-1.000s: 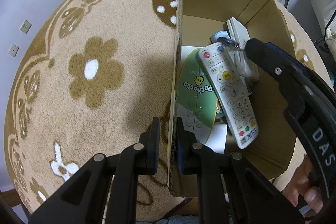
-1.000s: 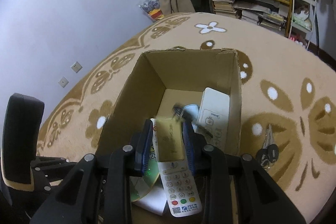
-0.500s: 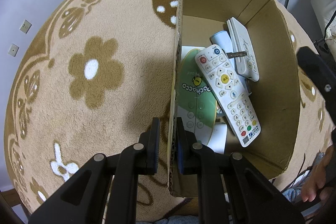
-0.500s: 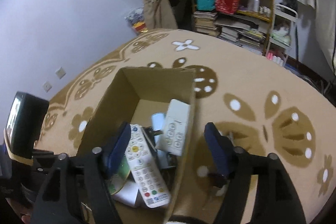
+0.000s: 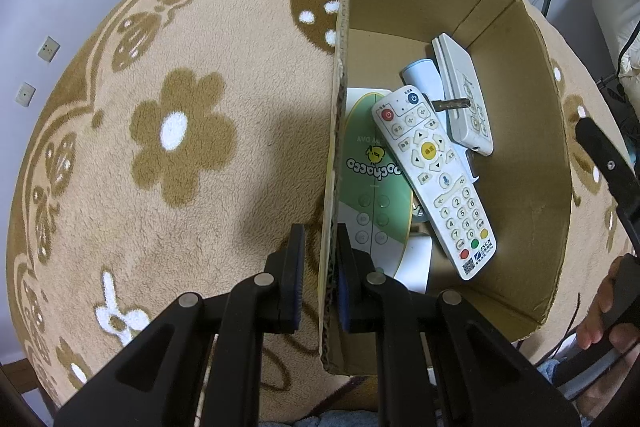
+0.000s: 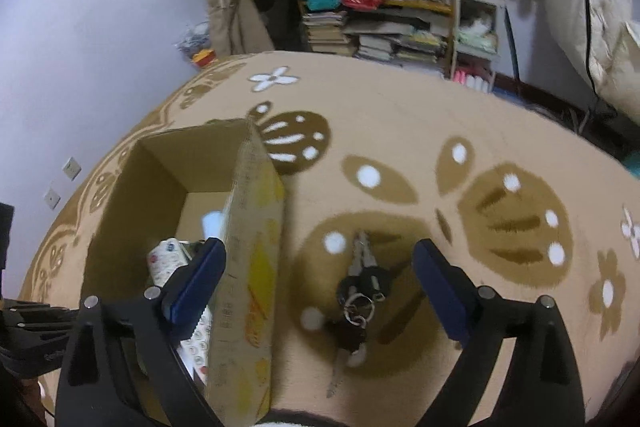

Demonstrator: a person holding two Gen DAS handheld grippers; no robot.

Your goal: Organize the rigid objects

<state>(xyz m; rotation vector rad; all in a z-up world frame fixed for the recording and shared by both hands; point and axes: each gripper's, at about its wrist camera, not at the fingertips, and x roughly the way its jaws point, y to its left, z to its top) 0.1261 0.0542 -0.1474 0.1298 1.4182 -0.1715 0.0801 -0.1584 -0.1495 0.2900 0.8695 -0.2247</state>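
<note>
The bunch of keys (image 6: 357, 297) is framed lengthwise between the right gripper's (image 6: 320, 285) wide-spread fingers on the carpet (image 6: 400, 131), while the cardboard box (image 5: 528, 115) wall is pinched by the left gripper (image 5: 321, 269).

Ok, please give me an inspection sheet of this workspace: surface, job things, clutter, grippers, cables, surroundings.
Surface: beige carpet with brown flower pattern.
Job's things: cardboard box holds a white remote, a second grey-white remote, a pale blue cylinder and a green disc; bunch of keys lies on the carpet outside the box.
Clutter: nothing seen on the carpet besides the keys.
Grippers: left hand-held gripper shut on the box wall; right hand-held gripper open, above the keys.
Cables: black cable hangs by the shelf.
Surroundings: full bookshelf, wall sockets.
</note>
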